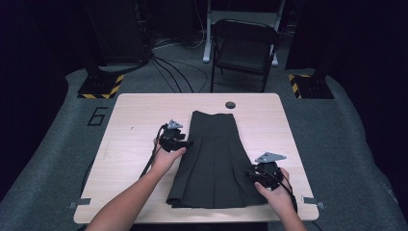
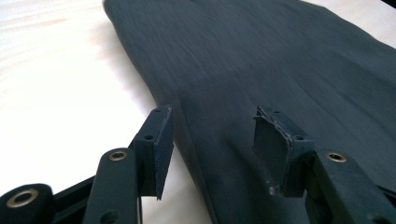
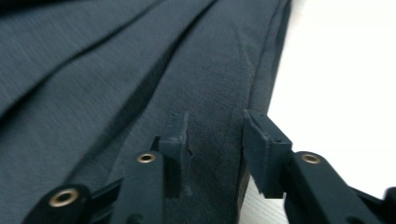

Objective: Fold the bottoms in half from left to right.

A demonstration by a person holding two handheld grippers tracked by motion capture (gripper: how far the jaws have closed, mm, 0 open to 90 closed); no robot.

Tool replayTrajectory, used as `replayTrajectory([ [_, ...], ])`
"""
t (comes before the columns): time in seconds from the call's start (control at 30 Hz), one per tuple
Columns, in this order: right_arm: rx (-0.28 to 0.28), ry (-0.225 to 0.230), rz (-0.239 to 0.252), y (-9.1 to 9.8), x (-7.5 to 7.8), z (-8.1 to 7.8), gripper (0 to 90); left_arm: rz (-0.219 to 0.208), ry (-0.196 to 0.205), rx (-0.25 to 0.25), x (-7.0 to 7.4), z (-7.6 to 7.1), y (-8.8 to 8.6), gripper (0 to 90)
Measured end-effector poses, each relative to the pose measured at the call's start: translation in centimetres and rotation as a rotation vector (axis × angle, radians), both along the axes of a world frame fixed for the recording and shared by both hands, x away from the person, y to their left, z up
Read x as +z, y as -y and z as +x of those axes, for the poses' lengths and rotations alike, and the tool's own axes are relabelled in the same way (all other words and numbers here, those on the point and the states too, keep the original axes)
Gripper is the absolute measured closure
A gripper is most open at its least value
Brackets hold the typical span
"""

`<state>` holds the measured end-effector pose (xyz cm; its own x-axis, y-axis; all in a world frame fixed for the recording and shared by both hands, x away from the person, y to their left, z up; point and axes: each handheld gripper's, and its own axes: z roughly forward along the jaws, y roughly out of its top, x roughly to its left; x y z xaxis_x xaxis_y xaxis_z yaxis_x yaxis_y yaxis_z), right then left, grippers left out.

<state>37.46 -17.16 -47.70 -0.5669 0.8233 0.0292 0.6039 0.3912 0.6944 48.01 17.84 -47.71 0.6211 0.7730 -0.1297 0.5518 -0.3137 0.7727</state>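
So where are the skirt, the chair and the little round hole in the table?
skirt [image 1: 214, 159]: high view, middle of the pleated cloth.
chair [image 1: 243, 50]: high view, on its seat.
hole [image 1: 230, 105]: high view, at the table's far edge, centre of the dark round spot.

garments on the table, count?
1. A dark pleated skirt lies flat mid-table, waist at the far end, hem near the front edge. Nothing shows another beneath it, though that can't be ruled out.
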Motion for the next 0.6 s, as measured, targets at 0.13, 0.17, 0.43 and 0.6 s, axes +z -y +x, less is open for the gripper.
replayTrajectory([
  [0.13, 0.045, -0.036, -0.071, -0.4, -1.1, 0.7, 67.7, -0.021, 0.008, -0.036, 0.3, -2.9, -0.7, 47.7],
  [0.17, 0.046, -0.047, -0.082, -0.5, -1.3, 0.8, 68.6, -0.018, 0.016, -0.05, 0.4, -3.7, -0.8, 47.8],
  [0.43, 0.058, -0.103, -0.077, -0.4, -2.5, 1.1, 68.0, -0.034, 0.024, -0.146, 0.2, -9.1, -1.2, 48.0],
  [0.6, 0.036, -0.114, -0.041, -0.1, -2.6, 1.1, 66.8, -0.011, 0.001, -0.21, -0.8, -11.0, -0.6, 48.2],
])
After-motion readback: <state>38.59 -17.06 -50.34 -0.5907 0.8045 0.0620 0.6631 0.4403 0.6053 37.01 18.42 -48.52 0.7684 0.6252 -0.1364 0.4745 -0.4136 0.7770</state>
